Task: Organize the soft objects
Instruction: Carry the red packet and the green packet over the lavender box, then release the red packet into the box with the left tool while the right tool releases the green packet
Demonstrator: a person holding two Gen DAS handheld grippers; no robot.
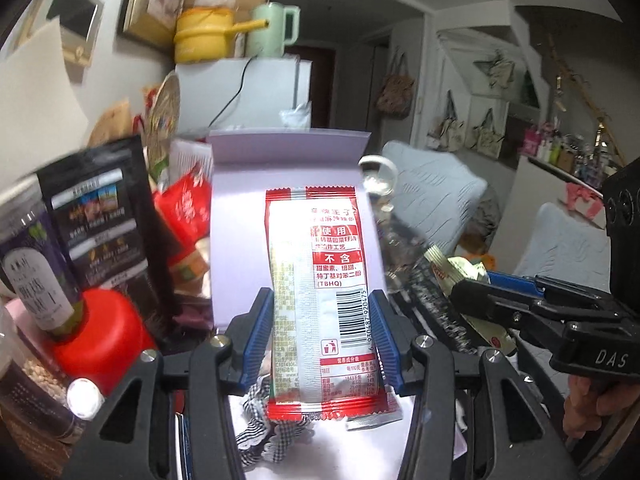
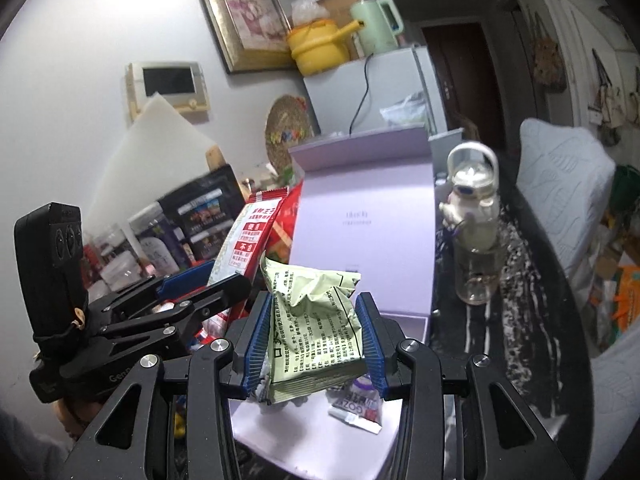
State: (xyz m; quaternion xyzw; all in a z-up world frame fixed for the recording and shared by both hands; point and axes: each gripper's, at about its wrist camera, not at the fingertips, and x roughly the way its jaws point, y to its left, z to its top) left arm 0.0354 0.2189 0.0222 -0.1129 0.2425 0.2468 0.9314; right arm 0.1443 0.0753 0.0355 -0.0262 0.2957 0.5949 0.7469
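Note:
My left gripper (image 1: 322, 340) is shut on a red and white snack packet (image 1: 320, 280) and holds it upright above the open lilac box (image 1: 240, 216). My right gripper (image 2: 316, 344) is shut on a crumpled pale green packet (image 2: 316, 320) over the same box (image 2: 360, 216). A black-and-white checked cloth (image 1: 272, 432) lies in the box under the red packet. A small white and purple sachet (image 2: 360, 408) lies in the box below the green packet. The left gripper shows in the right wrist view (image 2: 200, 288), and the right one in the left wrist view (image 1: 476, 284).
A black pouch (image 1: 100, 216), a red bag (image 1: 188, 208), a red-lidded jar (image 1: 100, 332) and other jars stand left of the box. A clear water bottle (image 2: 476, 232) stands to its right on the dark marbled counter (image 2: 520, 320). A white fridge (image 2: 380, 88) stands behind.

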